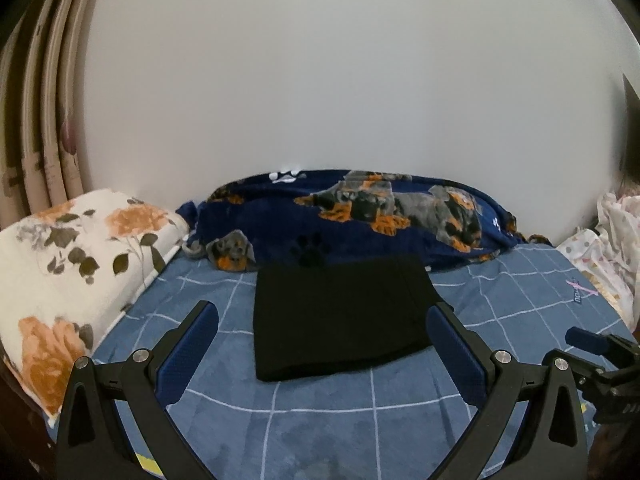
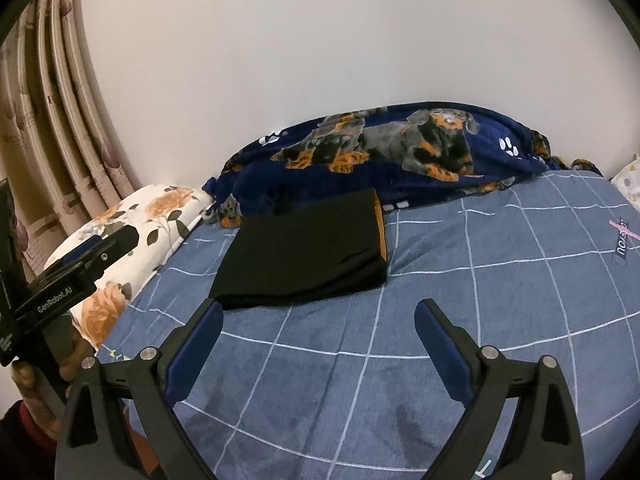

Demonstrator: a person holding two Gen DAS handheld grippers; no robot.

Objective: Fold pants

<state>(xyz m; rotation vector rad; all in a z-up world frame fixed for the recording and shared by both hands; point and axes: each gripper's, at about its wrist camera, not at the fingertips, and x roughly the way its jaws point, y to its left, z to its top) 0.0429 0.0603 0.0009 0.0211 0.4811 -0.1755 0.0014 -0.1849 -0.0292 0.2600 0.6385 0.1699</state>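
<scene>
**Pants folded on bed, both tongs wide open & empty**

Left wrist view: black pants [image 1: 340, 316] lie as a compact folded rectangle, flat on the blue grid-pattern bedsheet [image 1: 320, 420], roughly mid-bed. Edges look neat, near edge a rounded fold; far edge touches or sits just beside the navy dog-print blanket [image 1: 360, 216], which is bunched along the wall. Fabric too dark to read seams or layers. Left gripper [image 1: 322, 340] hangs above the sheet on the near side of the pants, fingers spread wide, nothing between the blue pads [image 1: 188, 356]; the right pad overlaps the pants' near right corner in the pic, contact can't be told. Floral pillow [image 1: 76, 264] at left, curtain [image 1: 44, 120] behind it, spotted pale bedding [image 1: 608, 248] at far right. Right gripper's tip shows at the right edge.

Right wrist view: same pants [image 2: 308, 256], seen at an angle; stack looks a few layers thick, w/ an orange strip showing at the right-hand end. Right gripper [image 2: 320, 340] is over bare sheet [image 2: 360, 400], near side of the pants, fingers spread wide, holding nothing. Left finger's tip lines up w/ the pants' near left corner. Blanket [image 2: 400, 148] behind, pillow [image 2: 132, 232] left, curtain [image 2: 60, 120] beyond. No containers in either view.
</scene>
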